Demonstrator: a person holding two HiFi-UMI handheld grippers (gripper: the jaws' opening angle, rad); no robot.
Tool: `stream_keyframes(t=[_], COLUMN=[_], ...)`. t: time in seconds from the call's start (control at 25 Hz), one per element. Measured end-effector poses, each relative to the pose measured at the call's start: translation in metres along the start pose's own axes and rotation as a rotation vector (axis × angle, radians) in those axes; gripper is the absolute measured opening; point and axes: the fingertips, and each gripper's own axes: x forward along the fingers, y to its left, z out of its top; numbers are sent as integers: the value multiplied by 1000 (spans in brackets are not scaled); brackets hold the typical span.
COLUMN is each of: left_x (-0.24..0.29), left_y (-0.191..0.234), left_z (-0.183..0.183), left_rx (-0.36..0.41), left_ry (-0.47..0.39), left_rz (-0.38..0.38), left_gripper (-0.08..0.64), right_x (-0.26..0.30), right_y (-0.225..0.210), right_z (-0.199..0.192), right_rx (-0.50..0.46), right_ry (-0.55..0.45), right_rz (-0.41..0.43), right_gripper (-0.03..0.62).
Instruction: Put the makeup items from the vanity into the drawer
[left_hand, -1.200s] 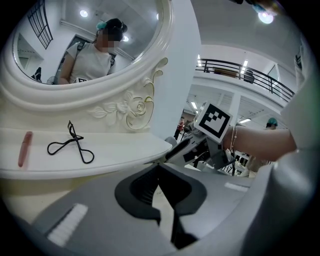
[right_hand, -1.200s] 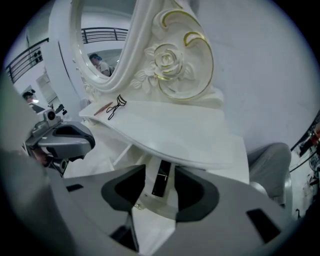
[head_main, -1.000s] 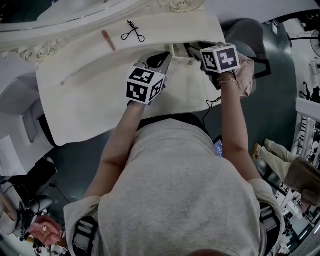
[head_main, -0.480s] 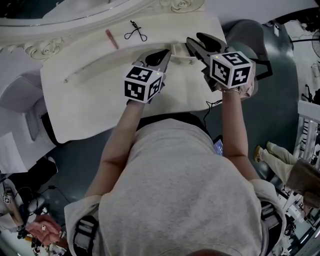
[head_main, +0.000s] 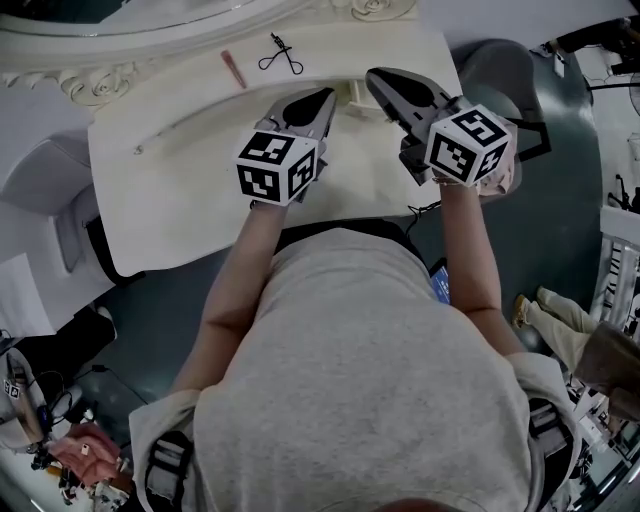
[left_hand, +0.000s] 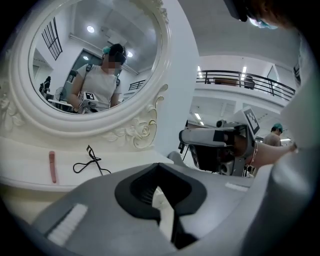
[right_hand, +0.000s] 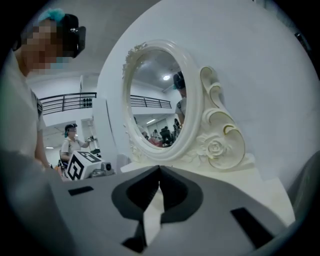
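Two makeup items are lying on the vanity (head_main: 180, 200) top, near the mirror (left_hand: 90, 65) frame and well beyond both claws.

The pink stick (head_main: 233, 69) is lying flat. Its long axis is running from the mirror side toward the front edge, slanting slightly to my right. It is slim and of even width.

The eyelash curler (head_main: 281, 55) is lying just right of the stick, apart from it. It is black, thin wire, with its clamp end pointing at the mirror and its two finger loops toward the front edge.

I am holding the left gripper (head_main: 322, 97) over the front middle of the vanity, jaws clenched tip to tip, with only pale surface showing through the gap behind the tips.

The right gripper (head_main: 380, 80) is sitting beside it, also clenched and empty.

Against a second ago, the right gripper's jaws, then spread wide, are now together. Its marker cube is sitting further right and nearer me. The left gripper is keeping its station. Both items are resting where they were.
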Motion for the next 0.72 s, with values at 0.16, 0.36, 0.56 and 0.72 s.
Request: stream_keyframes(t=[0.16,0.36,0.56,0.72], left_x=[-6,-12,-14,-14], left_y=[-2,-4,-4,-6], left_z=[2,-1,-2,-8], left_rx=[5,10,19,21], left_ry=[-10,-2,8,31], left_rz=[-3,-6,-9,-18], left_gripper=[9,9,9,9], right_x=[2,4,0,-4], right_y=[14,24,25,31], right_z=[0,-11,-18,-26], right_rx=[-30,-68,-88,-111], right_ry=[18,72,119,158], right_rz=[53,76,88,110], right_gripper=[9,8,8,8])
